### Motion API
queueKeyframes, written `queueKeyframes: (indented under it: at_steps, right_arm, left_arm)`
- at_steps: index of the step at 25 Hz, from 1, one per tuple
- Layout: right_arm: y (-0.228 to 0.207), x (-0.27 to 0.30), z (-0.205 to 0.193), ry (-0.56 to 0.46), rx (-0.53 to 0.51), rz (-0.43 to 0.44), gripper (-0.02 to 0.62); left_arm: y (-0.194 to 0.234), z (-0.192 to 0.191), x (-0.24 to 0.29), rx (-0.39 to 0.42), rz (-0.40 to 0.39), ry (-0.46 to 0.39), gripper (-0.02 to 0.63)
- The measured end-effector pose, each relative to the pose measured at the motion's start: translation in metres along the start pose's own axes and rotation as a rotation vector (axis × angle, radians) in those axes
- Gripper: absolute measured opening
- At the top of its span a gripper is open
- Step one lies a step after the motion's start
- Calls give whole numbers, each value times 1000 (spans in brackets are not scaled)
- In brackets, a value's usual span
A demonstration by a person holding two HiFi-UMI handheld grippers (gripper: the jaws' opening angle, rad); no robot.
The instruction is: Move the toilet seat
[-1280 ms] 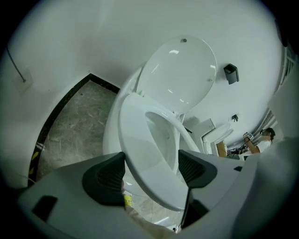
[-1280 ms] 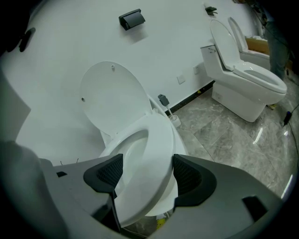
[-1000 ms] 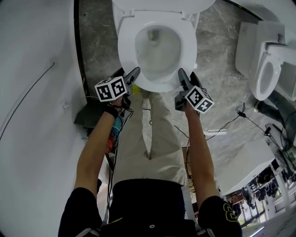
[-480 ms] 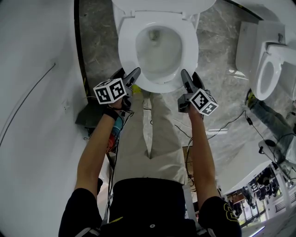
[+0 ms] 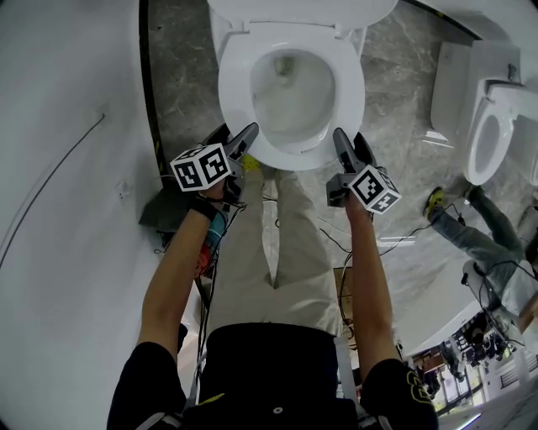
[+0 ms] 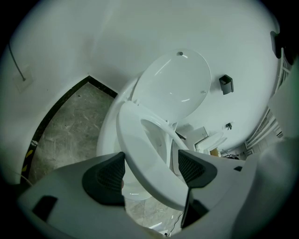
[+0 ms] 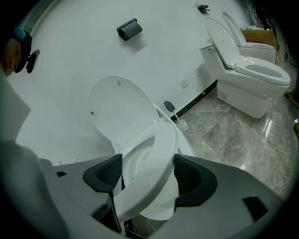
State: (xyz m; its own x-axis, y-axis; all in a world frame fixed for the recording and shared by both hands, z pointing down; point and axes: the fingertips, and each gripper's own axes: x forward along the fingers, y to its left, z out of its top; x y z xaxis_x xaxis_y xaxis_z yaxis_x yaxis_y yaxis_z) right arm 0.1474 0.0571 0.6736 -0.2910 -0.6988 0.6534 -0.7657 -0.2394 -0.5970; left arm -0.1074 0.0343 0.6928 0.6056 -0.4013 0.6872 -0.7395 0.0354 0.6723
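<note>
The white toilet seat (image 5: pixel 236 88) lies over the bowl, its front edge raised a little, with the lid (image 5: pixel 303 10) standing up behind it. My left gripper (image 5: pixel 233 136) is at the seat's front left. In the left gripper view the seat (image 6: pixel 140 135) runs between the jaws of my left gripper (image 6: pixel 152 168), which is shut on it. My right gripper (image 5: pixel 349 144) is at the front right. In the right gripper view my right gripper (image 7: pixel 148 175) is shut on the seat (image 7: pixel 161 154), a pad on each side of the rim.
A second toilet (image 5: pixel 487 126) stands at the right with its lid up. A toilet brush (image 7: pixel 180 122) sits by the wall behind the bowl. Cables (image 5: pixel 412 222) trail over the marble floor. A person's leg (image 5: pixel 471 227) crosses at the right. A dark box (image 5: pixel 160 210) lies left of my legs.
My right gripper has risen slightly with the seat's front right edge. My left gripper has hardly moved. The person at the right has walked further into the head view.
</note>
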Motion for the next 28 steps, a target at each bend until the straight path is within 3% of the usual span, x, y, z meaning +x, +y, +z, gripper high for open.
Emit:
queueKeyframes:
  at_steps: [28]
  right_arm:
    - [24, -8, 29, -65, -9, 28, 354]
  left_arm:
    - [-19, 26, -14, -1, -26, -48, 373]
